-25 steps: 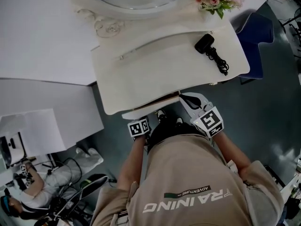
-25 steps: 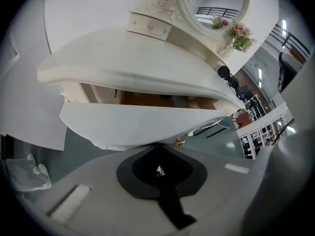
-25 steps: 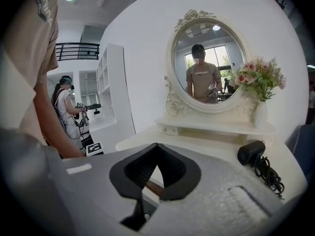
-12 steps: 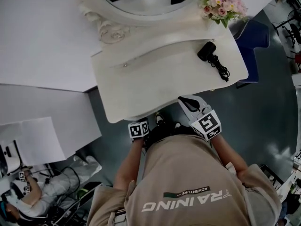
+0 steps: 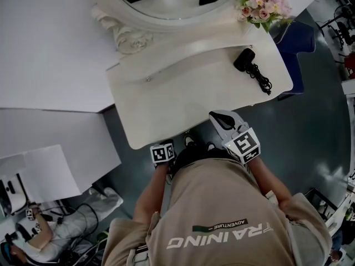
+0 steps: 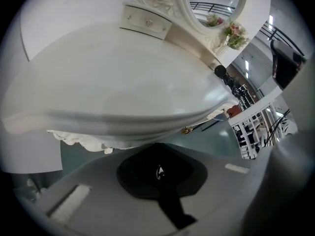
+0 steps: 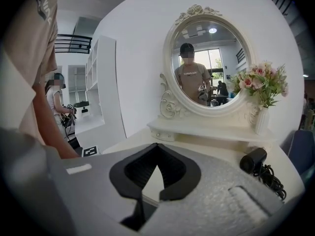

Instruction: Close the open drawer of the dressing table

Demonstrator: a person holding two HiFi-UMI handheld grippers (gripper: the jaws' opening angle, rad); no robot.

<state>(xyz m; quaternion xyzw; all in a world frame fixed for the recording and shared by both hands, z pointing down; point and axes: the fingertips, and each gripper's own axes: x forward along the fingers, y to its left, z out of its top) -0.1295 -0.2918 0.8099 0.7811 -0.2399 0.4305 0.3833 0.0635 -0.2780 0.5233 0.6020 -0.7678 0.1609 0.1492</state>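
The white dressing table [image 5: 183, 87] fills the middle of the head view. No drawer sticks out past its front edge. In the left gripper view the carved drawer front [image 6: 83, 140] with a gold knob [image 6: 186, 130] sits tucked under the tabletop's rim. My left gripper [image 5: 163, 150] is low at that front edge, its jaws [image 6: 158, 154] shut on nothing and just below the drawer front. My right gripper [image 5: 216, 116] lies over the front right edge of the tabletop, also shut and empty [image 7: 156, 149].
A black hair dryer [image 5: 244, 59] with its cord lies on the right of the tabletop. A vase of flowers [image 5: 259, 4] and an oval mirror [image 7: 209, 65] stand at the back. A blue chair [image 5: 299, 43] is to the right, a white partition [image 5: 44, 143] to the left.
The drawer that stuck out below the front edge a second ago has slid in under the tabletop. Both grippers stayed close to the front edge.
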